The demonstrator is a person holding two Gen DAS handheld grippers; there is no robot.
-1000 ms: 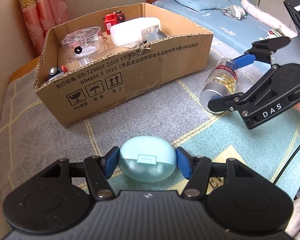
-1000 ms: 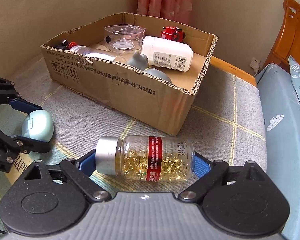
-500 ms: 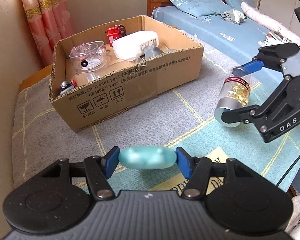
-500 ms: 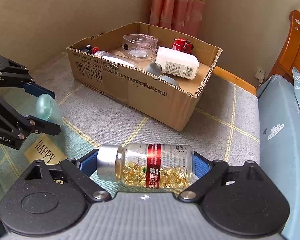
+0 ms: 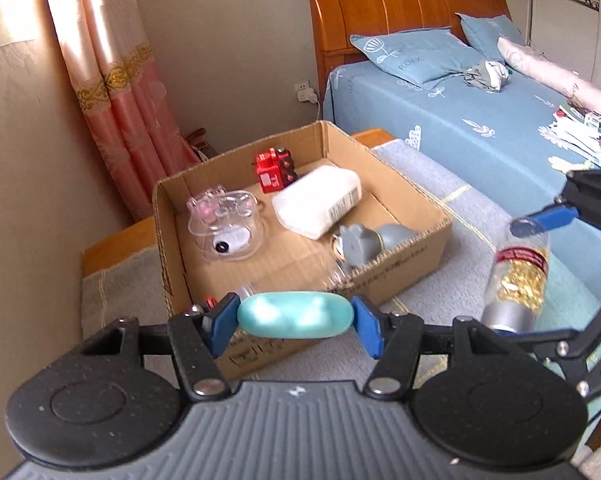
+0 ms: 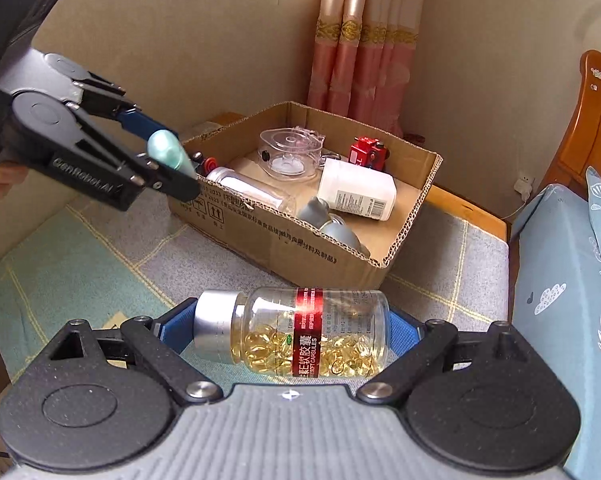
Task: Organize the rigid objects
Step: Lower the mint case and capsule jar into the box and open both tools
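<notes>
Left gripper (image 5: 295,322) clamped on teal case (image 5: 295,315), held in the air at the box's (image 5: 400,276) near-left corner. Right gripper (image 6: 290,334) clamped end-to-end on capsule bottle (image 6: 300,330), held sideways off the mat, just before the box.

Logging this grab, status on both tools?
Left tool shut on teal case, at box edge. Right tool shut on capsule bottle, short of box. Nothing between.
</notes>
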